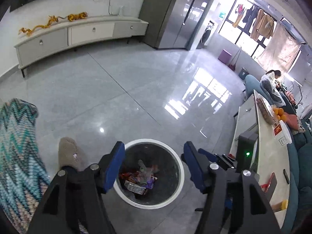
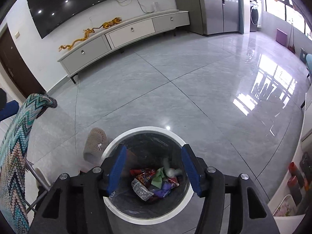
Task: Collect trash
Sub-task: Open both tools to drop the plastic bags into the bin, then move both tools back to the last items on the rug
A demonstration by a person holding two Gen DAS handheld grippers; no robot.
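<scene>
A round trash bin with a white rim [image 1: 176, 157] and a dark liner stands on the grey floor, also in the right wrist view [image 2: 117, 139]. Inside lie wrappers and crumpled trash [image 1: 139, 181] [image 2: 154, 183]. My left gripper [image 1: 154, 165] is open and empty above the bin. My right gripper [image 2: 154, 169] is open and empty, right over the bin's mouth. Part of the right gripper [image 1: 216, 157] shows beside the left one.
A beige slipper [image 1: 68, 152] [image 2: 95, 144] is on the floor left of the bin. A zigzag knit blanket [image 1: 17, 156] [image 2: 13, 156] hangs at left. A white table [image 1: 271, 159] with oranges and boxes is at right. A TV cabinet [image 2: 124, 35] lines the far wall.
</scene>
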